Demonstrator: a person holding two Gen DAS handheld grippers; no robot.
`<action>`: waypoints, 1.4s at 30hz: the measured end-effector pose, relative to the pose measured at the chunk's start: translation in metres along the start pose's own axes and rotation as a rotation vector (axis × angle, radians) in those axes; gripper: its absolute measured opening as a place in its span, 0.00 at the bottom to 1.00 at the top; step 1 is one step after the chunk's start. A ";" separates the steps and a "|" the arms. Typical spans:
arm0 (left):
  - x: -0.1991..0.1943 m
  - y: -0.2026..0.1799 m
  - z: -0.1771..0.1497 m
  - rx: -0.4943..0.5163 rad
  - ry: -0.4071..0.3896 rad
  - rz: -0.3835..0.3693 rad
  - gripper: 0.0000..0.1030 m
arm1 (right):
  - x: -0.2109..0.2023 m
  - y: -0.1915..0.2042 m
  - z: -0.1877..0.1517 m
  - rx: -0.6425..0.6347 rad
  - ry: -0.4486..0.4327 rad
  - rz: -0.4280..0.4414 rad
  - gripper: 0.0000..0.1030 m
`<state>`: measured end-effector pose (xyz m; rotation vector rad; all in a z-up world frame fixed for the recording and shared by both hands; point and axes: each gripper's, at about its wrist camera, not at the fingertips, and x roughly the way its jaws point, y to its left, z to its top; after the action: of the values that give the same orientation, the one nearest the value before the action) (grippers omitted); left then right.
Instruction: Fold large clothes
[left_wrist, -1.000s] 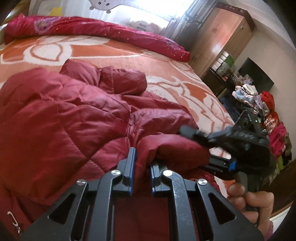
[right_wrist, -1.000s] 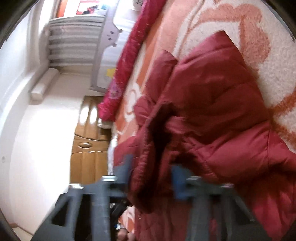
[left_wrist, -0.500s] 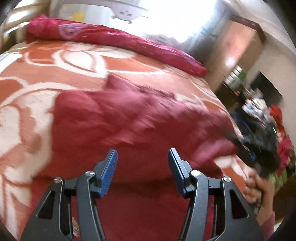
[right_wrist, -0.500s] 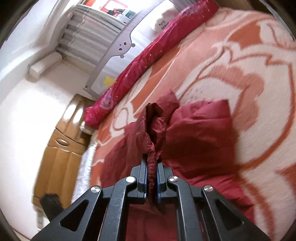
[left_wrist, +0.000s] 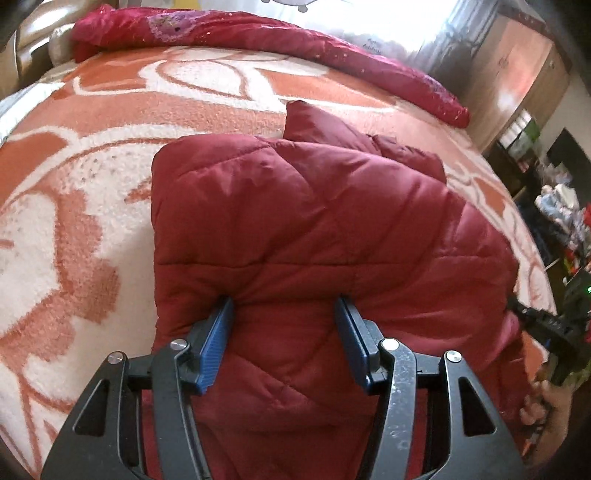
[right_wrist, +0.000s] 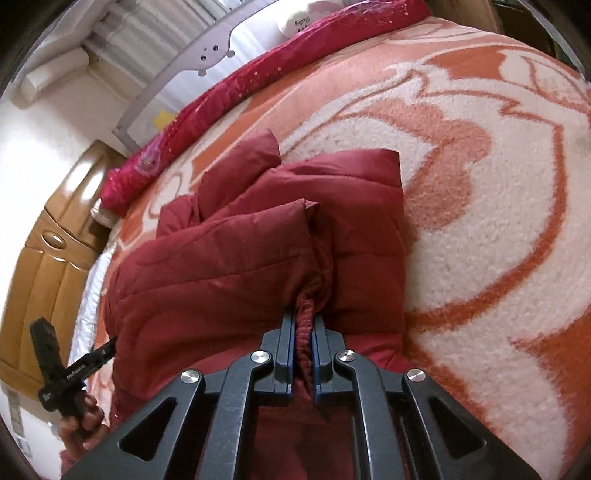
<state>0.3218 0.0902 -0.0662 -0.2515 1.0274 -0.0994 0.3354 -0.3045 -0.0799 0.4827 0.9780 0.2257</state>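
The quilted red jacket (left_wrist: 314, 236) lies on the bed, on the orange-and-white floral blanket (left_wrist: 74, 206), folded into a compact, roughly rectangular bundle with one puffed section, probably the hood or collar, protruding at the far edge.

Change since one second ago: the left tool (left_wrist: 284, 339) was then closed on a roll of the jacket's fabric. It has released that fabric, and its jaws now stand about half open, one on each side of a quilted panel, with the tips dimpling the surface. The blue pads do not clamp anything. The panel it carried now lies flat over the body of the jacket.

The right tool (right_wrist: 303, 349) has its jaws nearly closed on a bunched, ribbed edge of the jacket, apparently a cuff or hem; the view is too close to tell which. Over the same interval its view has swung from a sideways tilt to a more level one, and the gripped edge now lies at the near side of the bundle.

Assessment: one fold appears complete and laid down. The left tool is free to press the layer flat or to take a new grip. The right tool's edge is not yet released, so the bundle is not finished on that side. The padded fabric is springy and may reopen when released.
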 end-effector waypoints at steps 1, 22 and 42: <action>0.001 -0.001 -0.001 0.001 0.001 0.005 0.54 | -0.003 0.001 0.000 0.002 0.001 -0.007 0.11; 0.008 -0.006 0.001 0.055 0.011 0.044 0.56 | 0.036 0.047 -0.006 -0.320 0.044 -0.190 0.28; 0.013 -0.004 -0.006 0.081 0.065 0.108 0.58 | 0.011 0.070 -0.020 -0.356 0.015 -0.236 0.33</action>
<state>0.3237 0.0832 -0.0788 -0.1195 1.0969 -0.0512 0.3267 -0.2336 -0.0634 0.0390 0.9751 0.1859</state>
